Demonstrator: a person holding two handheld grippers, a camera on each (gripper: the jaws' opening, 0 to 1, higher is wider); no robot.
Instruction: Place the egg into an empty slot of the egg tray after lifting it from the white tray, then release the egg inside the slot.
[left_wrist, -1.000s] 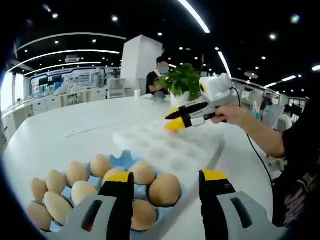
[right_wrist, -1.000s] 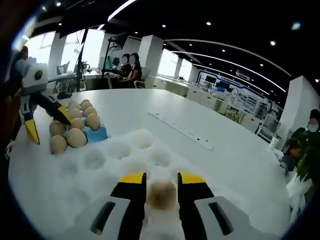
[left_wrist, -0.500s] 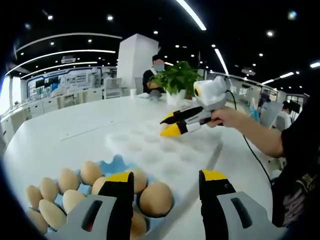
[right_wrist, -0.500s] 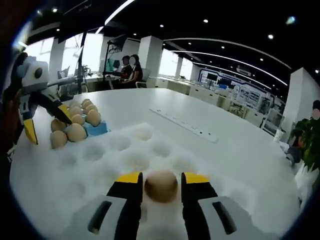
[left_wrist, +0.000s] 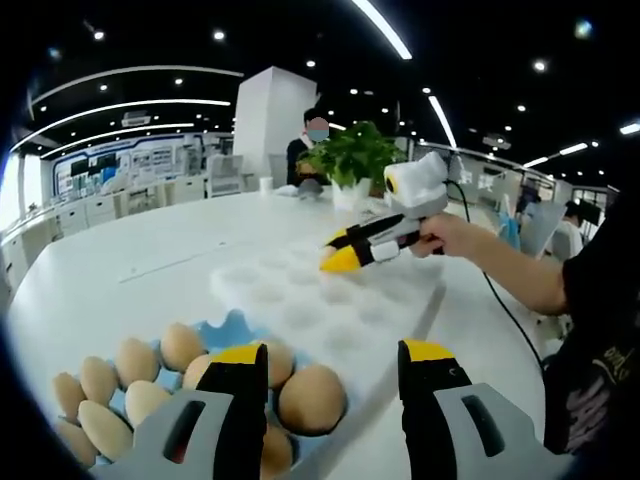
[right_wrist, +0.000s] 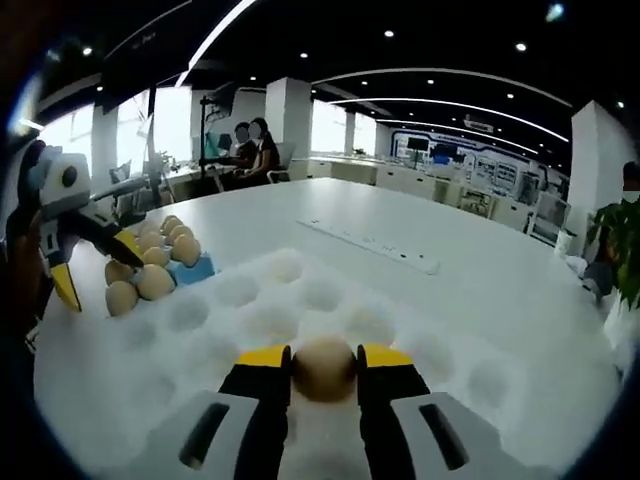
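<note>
My right gripper (right_wrist: 324, 366) is shut on a tan egg (right_wrist: 324, 369), held just above the dimpled white tray (right_wrist: 230, 325). The same gripper (left_wrist: 338, 250), in a person's hand, hovers over the white tray (left_wrist: 300, 310) in the left gripper view. A blue egg tray (left_wrist: 232, 325) with several brown eggs lies below my left gripper (left_wrist: 333, 352), which stands open and holds nothing. From the right gripper view the left gripper (right_wrist: 98, 268) hangs open beside the blue egg tray (right_wrist: 195, 268), where part of the blue shows bare.
Both trays lie on a large white round table (right_wrist: 480, 260). A white power strip (right_wrist: 375, 248) lies beyond the white tray. A potted plant (left_wrist: 355, 160) stands at the far table edge, with a seated person (left_wrist: 312, 145) behind it.
The right gripper's jaws have closed in until they touch the egg, and it has risen slightly off the white tray. The left gripper has drawn back a little from the egg tray.
</note>
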